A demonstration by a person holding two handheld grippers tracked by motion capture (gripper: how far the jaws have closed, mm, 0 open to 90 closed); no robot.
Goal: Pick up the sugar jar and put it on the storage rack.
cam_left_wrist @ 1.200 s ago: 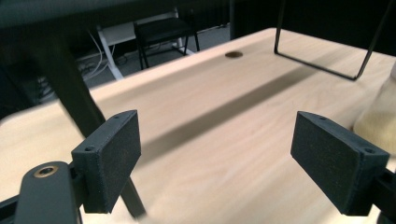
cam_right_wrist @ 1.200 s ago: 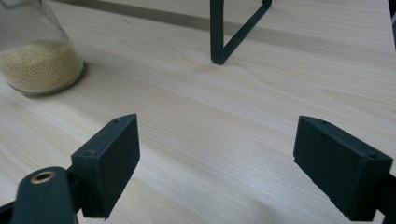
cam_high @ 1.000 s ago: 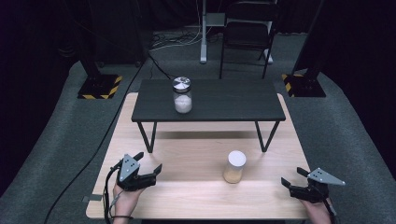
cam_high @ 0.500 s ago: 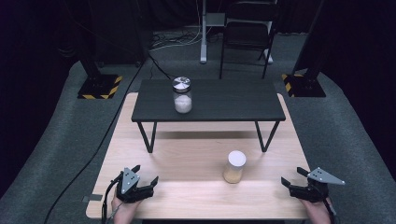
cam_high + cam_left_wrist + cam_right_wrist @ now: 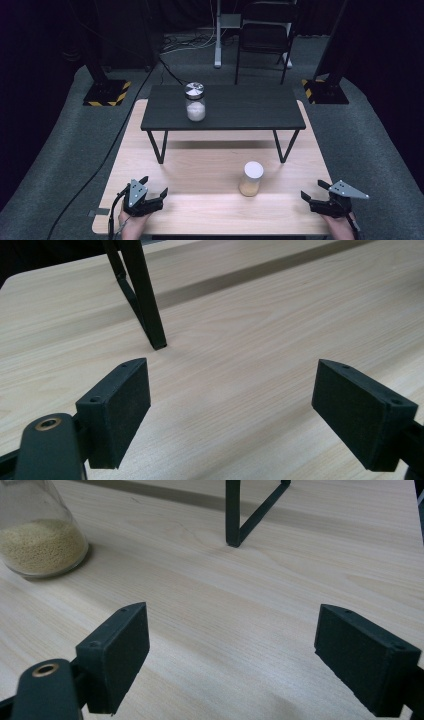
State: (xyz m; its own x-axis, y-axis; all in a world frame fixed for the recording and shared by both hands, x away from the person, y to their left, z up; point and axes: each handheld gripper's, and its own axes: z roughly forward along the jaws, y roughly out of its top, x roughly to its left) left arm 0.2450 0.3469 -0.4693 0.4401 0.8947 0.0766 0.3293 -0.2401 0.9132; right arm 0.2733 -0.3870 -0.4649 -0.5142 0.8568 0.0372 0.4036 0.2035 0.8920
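A clear jar (image 5: pixel 251 179) with a white lid and yellowish grain (image 5: pixel 41 545) in its bottom stands on the light wooden table (image 5: pixel 210 170), right of centre. A second glass jar (image 5: pixel 195 102) with a metal lid and white contents stands on the small black bench (image 5: pixel 250 107) farther back. My left gripper (image 5: pixel 155 187) rests low at the table's front left, jaws open, bare wood between its pads (image 5: pixel 127 410). At the front right my right gripper (image 5: pixel 313 191) is open too, nothing between its pads (image 5: pixel 125 647), the grain jar off to its left.
The black bench's legs (image 5: pixel 145 305) (image 5: pixel 234 515) stand on the wooden table ahead of each gripper. Beyond the table lie grey carpet, a black chair (image 5: pixel 265 40), a pole base (image 5: pixel 218 45), cables and two stands with yellow-black striped bases (image 5: pixel 106 92).
My left gripper came down and slightly toward the table's front edge, now lying low on the wood. The right gripper and both jars have kept still.
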